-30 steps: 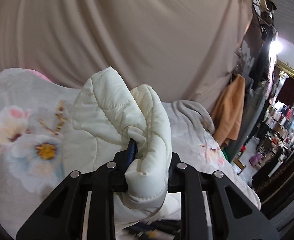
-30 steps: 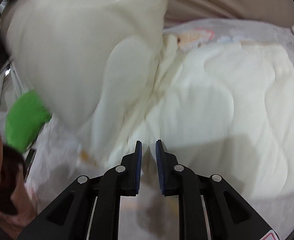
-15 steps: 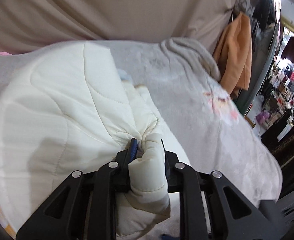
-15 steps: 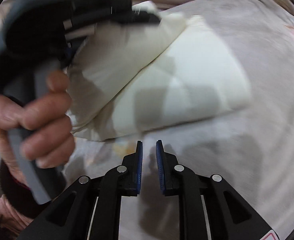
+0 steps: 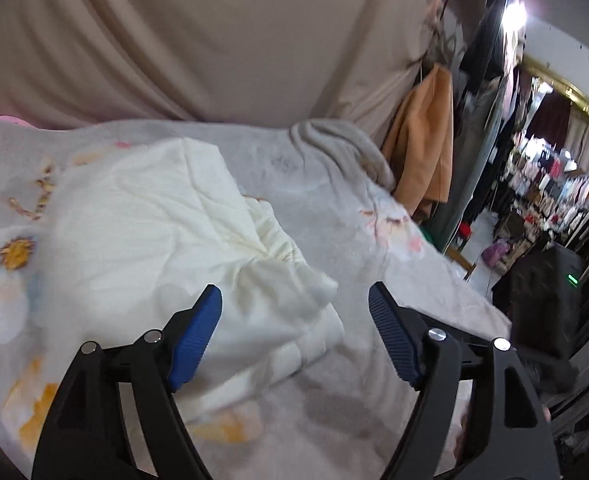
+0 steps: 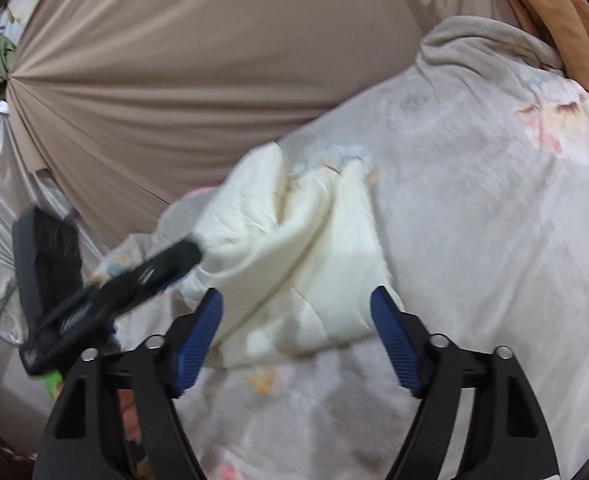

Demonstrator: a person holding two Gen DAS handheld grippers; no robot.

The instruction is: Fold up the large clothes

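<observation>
The left gripper [image 5: 294,306] is spread wide, holding nothing, just above the near edge of the cream quilted jacket [image 5: 166,240]. The right gripper [image 6: 296,308] is equally wide and empty, poised over the same garment's near corner. The jacket lies folded in a rumpled bundle on the grey floral blanket [image 5: 334,200], before a beige curtain [image 5: 214,40]. An orange coat [image 5: 426,140] hangs far right.

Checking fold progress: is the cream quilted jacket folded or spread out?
Folded: the cream quilted jacket lies doubled over, with layered edges stacked at its near corner, on the floral blanket.
</observation>
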